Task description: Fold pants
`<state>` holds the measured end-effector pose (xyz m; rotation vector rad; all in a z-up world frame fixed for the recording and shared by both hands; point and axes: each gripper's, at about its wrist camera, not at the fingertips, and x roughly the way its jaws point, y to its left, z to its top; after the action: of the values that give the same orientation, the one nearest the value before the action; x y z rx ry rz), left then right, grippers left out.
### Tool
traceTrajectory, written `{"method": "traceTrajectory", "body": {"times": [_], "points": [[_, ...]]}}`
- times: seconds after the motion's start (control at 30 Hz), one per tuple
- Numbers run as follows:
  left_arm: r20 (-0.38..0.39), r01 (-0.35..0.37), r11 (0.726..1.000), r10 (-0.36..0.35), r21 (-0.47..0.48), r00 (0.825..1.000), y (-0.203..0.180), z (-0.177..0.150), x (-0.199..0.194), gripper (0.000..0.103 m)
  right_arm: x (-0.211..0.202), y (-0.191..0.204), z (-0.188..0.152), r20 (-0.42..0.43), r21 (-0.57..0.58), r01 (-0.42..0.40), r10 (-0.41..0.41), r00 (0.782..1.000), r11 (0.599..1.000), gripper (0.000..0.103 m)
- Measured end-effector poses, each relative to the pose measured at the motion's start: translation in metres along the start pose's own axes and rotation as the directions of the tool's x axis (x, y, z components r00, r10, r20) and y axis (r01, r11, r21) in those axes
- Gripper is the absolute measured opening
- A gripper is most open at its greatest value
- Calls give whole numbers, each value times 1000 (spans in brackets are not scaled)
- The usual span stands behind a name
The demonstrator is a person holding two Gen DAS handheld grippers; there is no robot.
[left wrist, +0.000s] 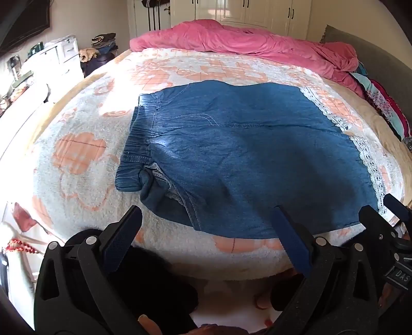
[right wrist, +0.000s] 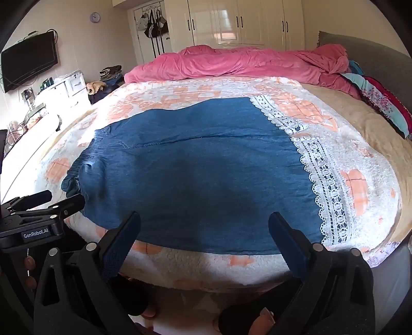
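Blue denim pants [left wrist: 244, 157] lie flat across the bed, elastic waistband [left wrist: 136, 144] to the left and white lace hems [left wrist: 370, 165] to the right. In the right wrist view the same pants [right wrist: 200, 175] fill the middle, with the lace hems [right wrist: 319, 180] at right. My left gripper [left wrist: 206, 214] hovers open over the near edge of the pants, nothing between its fingers. My right gripper [right wrist: 204, 219] is likewise open above the near edge, empty. Each gripper shows at the edge of the other's view: the right one [left wrist: 386, 219] and the left one [right wrist: 51, 203].
A white and orange fleecy blanket [left wrist: 85, 154] covers the bed. A crumpled pink duvet [left wrist: 231, 38] lies along the far side, colourful pillows [right wrist: 381, 103] at right. A wall TV [right wrist: 28, 64], white drawers [right wrist: 72, 87] and wardrobes [right wrist: 244, 23] stand beyond. The person's feet [right wrist: 144, 306] show below.
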<state>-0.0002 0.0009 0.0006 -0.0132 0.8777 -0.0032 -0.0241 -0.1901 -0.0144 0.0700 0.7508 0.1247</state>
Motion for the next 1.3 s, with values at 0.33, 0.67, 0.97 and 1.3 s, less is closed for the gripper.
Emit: {"method": "traceTrajectory", "body": {"times": [0.33,0.67,0.97,1.3], "points": [[3,19,1000,-19,-1,1000,5,-3,0,94,-4,2,-1,7,-7,4,-4,1000,1000,99],[-7,20,1000,-20,-7,1000,0,2,1,94,-3,1,2,4,-8,10,-10,1000,1000,99],[-5,22,1000,-22,-3,1000,1,1,1,94,-2,0,0,7,-7,12,-12,1000,1000,99],[-3,28,1000,-28,-3,1000,0,2,3,94,-2,-1,0,4,-6,21,-21,1000,1000,99]]}}
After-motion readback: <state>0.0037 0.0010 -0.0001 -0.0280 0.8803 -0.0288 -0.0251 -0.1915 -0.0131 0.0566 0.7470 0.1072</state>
